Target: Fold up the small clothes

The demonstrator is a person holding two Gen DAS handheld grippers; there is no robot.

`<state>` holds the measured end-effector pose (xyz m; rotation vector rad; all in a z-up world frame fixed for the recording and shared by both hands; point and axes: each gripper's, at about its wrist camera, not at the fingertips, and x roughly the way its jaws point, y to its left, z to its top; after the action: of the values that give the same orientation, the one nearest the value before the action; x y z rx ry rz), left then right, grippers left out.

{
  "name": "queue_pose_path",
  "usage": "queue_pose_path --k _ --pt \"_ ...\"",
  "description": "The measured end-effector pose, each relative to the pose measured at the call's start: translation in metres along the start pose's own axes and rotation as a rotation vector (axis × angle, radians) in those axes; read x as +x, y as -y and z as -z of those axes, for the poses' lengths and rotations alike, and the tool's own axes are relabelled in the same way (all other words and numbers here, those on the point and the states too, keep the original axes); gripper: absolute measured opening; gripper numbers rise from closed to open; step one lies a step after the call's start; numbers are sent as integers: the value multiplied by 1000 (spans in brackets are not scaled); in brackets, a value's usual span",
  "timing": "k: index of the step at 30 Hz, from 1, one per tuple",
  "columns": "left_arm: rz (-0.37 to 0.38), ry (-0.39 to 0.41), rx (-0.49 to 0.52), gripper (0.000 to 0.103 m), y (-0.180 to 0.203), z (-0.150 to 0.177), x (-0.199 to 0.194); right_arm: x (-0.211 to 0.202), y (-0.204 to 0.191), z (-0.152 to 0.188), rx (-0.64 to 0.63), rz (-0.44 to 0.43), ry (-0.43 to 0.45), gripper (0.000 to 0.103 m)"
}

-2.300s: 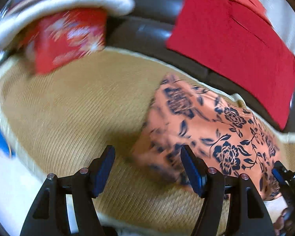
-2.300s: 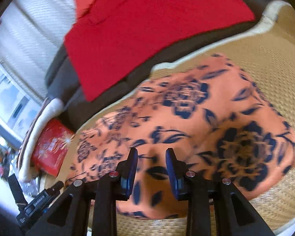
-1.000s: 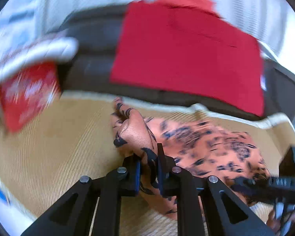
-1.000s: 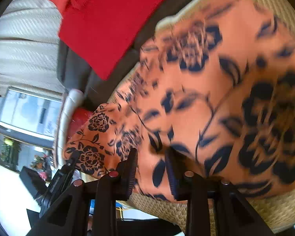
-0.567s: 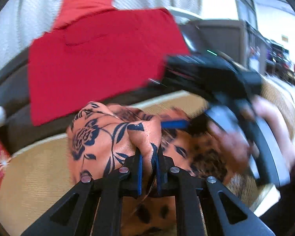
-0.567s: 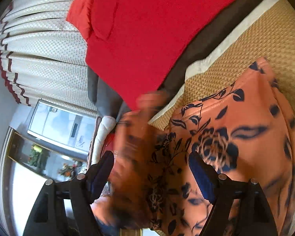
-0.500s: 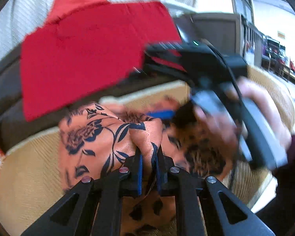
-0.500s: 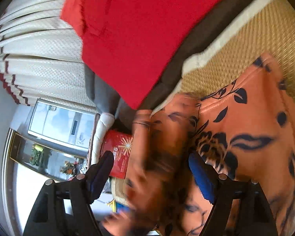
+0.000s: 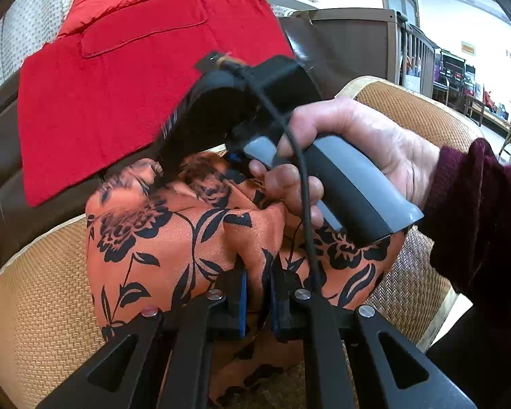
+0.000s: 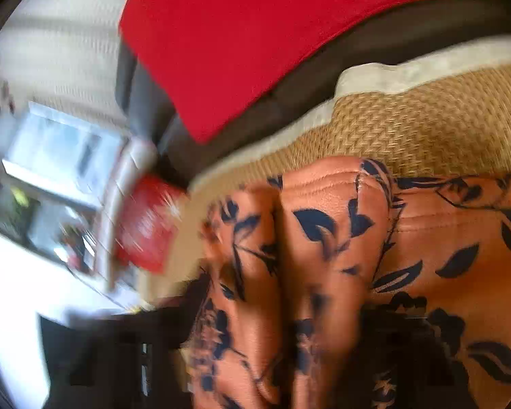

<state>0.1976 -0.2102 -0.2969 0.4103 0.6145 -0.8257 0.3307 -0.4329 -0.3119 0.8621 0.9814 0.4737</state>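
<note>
Woven tan matting [image 9: 44, 293] carries the orange floral garment [image 9: 160, 245], bunched at its middle; the left gripper [image 9: 258, 289] is clamped on a raised fold of it; the right gripper [image 9: 235, 165], held by a hand [image 9: 354, 150] in a maroon sleeve [image 9: 477, 218], has just closed on the cloth's far edge; a red cloth [image 9: 119, 78] drapes the dark sofa back behind.

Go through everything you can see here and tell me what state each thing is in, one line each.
Floral garment: bunched up, lifted into folds on the woven mat.
Left tongs: shut on a fold of the floral garment.
Right tongs: tips buried in the garment; they have just been closing on it.
Right hand: wrapped around the tongs' handle.
Red cloth: spread flat over the dark backrest.
</note>
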Motion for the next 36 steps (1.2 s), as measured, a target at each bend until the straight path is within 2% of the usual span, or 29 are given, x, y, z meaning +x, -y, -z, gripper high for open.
queue_pose_path --k 1,3,5,9,12,14,16,18,22,23,24,25,26,27,31,36 --pt "4 1 0 11 1 -1 -2 3 -2 2 -18 27 -18 18" --pt "16 15 -2 11 2 -4 -6 -6 -10 4 -64 63 16 17" --pt "37 47 -4 11 4 -13 -12 -28 -21 6 -110 79 89 16" --pt "102 117 -6 11 22 -37 -19 -95 -31 8 -146 72 259 11" --pt "144 112 -21 11 37 -51 -5 -145 -17 9 -121 80 373 10" --pt "177 89 -39 11 46 -58 12 -173 8 9 -54 85 422 10" --pt "177 59 -32 11 56 -59 28 -183 33 8 11 65 423 10" --pt "175 19 -24 11 60 -55 37 -182 62 5 110 30 376 11" --pt "159 18 24 11 57 -38 24 -170 87 3 198 -38 300 16" --pt "157 20 33 11 56 -34 19 -164 86 2 200 -56 291 18" --pt "158 20 39 11 55 -29 14 -158 84 1 198 -80 277 27" --pt "161 19 42 11 53 -29 10 -152 81 0 199 -86 262 52" --pt "163 21 44 11 50 -24 4 -145 78 -2 200 -80 244 72" --pt "166 22 47 11 49 -27 1 -140 75 -3 194 -69 240 88" --pt "178 30 51 11 43 -23 -9 -117 60 -4 160 -86 206 88" --pt "174 35 69 11 40 -15 -20 -77 27 -4 82 42 150 88"
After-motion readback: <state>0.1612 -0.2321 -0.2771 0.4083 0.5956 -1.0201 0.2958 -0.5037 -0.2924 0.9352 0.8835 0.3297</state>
